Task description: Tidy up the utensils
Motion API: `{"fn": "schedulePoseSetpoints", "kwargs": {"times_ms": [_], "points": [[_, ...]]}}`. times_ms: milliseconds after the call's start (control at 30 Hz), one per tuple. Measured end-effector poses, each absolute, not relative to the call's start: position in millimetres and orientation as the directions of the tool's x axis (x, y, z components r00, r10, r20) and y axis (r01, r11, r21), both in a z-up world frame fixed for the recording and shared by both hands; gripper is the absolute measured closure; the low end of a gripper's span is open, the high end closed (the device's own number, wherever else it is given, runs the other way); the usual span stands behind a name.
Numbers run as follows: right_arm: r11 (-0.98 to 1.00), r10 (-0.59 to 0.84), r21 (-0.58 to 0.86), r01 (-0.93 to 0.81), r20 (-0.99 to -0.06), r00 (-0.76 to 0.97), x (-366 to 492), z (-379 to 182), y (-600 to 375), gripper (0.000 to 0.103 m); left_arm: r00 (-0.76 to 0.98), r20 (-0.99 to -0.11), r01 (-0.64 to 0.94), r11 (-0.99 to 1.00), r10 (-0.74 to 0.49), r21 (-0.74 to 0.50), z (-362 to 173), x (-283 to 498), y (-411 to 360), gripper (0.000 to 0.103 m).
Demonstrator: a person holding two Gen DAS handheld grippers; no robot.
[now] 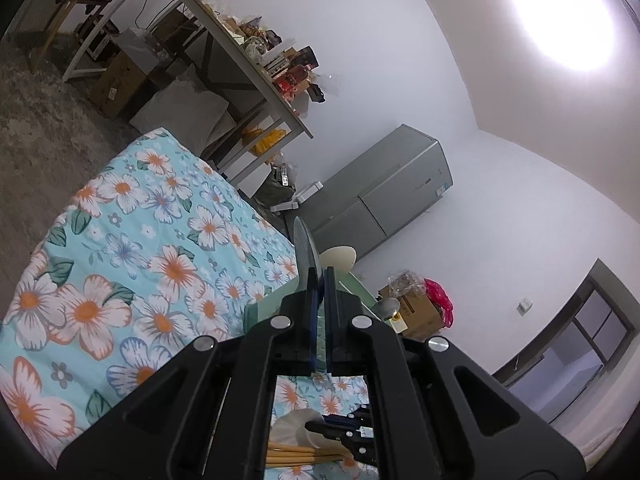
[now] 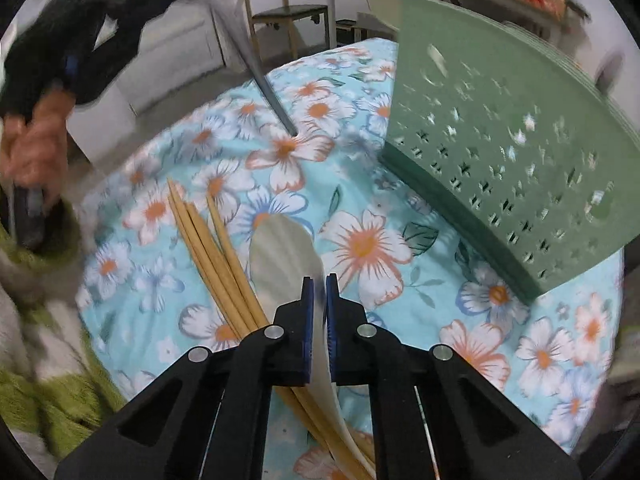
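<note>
Right fingers (image 2: pixel 319 280) clamped on white spoon (image 2: pixel 286 248) handle, left fingers (image 1: pixel 319 276) gripping grey utensil (image 1: pixel 305 248)

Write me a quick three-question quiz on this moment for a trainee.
1. True or false: the right gripper is shut on the white spoon.
2. Fill in: the utensil clamped in the left gripper is ___ in colour.
3. The wooden chopsticks lie: A) in a drawer, B) on the floral cloth, C) on a plate.
Key: 1 true; 2 grey; 3 B.
</note>
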State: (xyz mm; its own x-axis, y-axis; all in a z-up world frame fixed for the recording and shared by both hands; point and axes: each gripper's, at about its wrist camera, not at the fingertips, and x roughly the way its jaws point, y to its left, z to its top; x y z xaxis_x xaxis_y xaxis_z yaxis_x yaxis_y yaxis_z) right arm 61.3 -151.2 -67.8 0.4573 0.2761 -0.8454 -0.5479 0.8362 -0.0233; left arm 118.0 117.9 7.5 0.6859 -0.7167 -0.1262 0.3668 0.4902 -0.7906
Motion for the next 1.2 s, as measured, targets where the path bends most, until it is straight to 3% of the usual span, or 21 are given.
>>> {"fn": "schedulePoseSetpoints", "kwargs": {"times_ms": [233,400,567,667,800,967,1200], "points": [[0.857,0.123,-0.252,-0.449,-0.746,0.655,36.4,-47.1,-134.7,0.100,0.708,-0.069,0.438,0.514,-0.703,-0.738,36.5,106.9,121.8,0.102],[0.906,0.092,-0.252,-0.340,-0.667,0.739,40.6,-30.0,-142.4,0.100,0.690,0.021,0.537,0.492,-0.724,-0.685,72.6,97.6,113.7,0.102],[0.961,0.101,-0.154,-0.231,-0.581,0.807,38.6,-6.6,-162.4,0.100,0.648,0.083,0.640,0.481,-0.757,-0.600,111.8,97.6,86.0,0.102],[0.986,0.104,-0.058,-0.153,-0.499,0.860,25.3,14.1,-184.9,0.100,0.633,0.068,0.659,0.492,-0.771,-0.569,123.8,108.6,63.3,0.102],[0.994,0.104,0.034,-0.099,-0.413,0.905,3.0,37.6,-211.2,0.100,0.636,-0.023,0.647,0.550,-0.771,-0.528,124.6,132.5,26.3,0.102],[0.989,0.118,0.125,-0.078,-0.350,0.929,-13.1,53.3,-238.8,0.100,0.636,-0.143,0.627,0.616,-0.758,-0.476,111.2,159.1,-12.4,0.102],[0.959,0.171,0.269,-0.094,-0.278,0.945,-23.6,58.7,-274.8,0.100,0.637,-0.249,0.582,0.667,-0.730,-0.466,79.2,183.0,-36.2,0.102]]}}
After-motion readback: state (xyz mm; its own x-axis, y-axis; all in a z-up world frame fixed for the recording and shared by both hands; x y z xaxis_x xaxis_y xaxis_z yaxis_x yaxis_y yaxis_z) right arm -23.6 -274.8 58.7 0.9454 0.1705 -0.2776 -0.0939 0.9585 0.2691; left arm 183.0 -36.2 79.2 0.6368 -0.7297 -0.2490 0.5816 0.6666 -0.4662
